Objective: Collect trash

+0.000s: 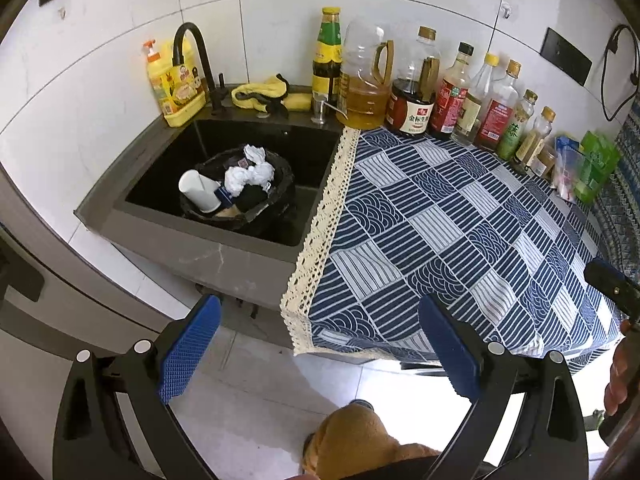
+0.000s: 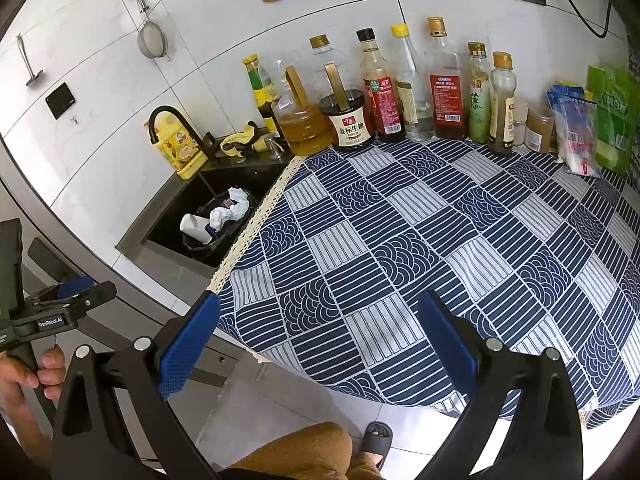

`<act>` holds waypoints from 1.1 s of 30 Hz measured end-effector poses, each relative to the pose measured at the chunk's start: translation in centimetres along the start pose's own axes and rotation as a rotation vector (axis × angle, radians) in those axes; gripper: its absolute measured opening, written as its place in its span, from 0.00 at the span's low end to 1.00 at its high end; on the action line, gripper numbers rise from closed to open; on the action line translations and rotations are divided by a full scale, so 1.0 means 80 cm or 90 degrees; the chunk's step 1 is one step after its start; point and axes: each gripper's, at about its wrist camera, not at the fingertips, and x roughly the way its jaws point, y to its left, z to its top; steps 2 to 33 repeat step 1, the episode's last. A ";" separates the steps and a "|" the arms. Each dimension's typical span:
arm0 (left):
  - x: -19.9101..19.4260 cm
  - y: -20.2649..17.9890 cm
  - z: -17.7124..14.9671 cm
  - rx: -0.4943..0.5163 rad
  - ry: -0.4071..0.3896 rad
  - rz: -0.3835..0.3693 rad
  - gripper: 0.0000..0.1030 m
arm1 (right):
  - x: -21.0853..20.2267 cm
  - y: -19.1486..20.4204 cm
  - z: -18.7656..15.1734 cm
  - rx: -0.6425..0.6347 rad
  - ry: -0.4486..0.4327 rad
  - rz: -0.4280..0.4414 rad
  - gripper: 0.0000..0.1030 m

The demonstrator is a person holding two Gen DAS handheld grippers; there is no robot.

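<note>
A black trash bag (image 1: 280, 178) sits in the dark sink (image 1: 168, 168), holding crumpled white tissue (image 1: 248, 174) and a white paper cup (image 1: 198, 192) lying on its side. The bag also shows in the right wrist view (image 2: 222, 236). My left gripper (image 1: 320, 344) is open and empty, held back from the counter's front edge, over the floor. My right gripper (image 2: 320, 340) is open and empty, near the front edge of the blue patterned tablecloth (image 2: 440, 240). The left gripper also shows at the left edge of the right wrist view (image 2: 68, 300).
Several oil and sauce bottles (image 2: 380, 92) line the wall behind the cloth. Snack packets (image 2: 592, 120) lie at the right. A black faucet (image 1: 196, 60), yellow soap bottle (image 1: 172, 84) and yellow rag (image 1: 264, 94) stand behind the sink. My leg and sandal (image 2: 376, 440) are below.
</note>
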 end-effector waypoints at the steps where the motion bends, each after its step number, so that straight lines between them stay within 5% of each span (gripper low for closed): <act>1: 0.001 0.001 0.001 -0.003 0.000 -0.002 0.93 | -0.001 0.001 0.001 -0.003 -0.001 -0.002 0.95; 33: 0.001 0.001 0.001 -0.003 0.000 -0.002 0.93 | -0.001 0.001 0.001 -0.003 -0.001 -0.002 0.95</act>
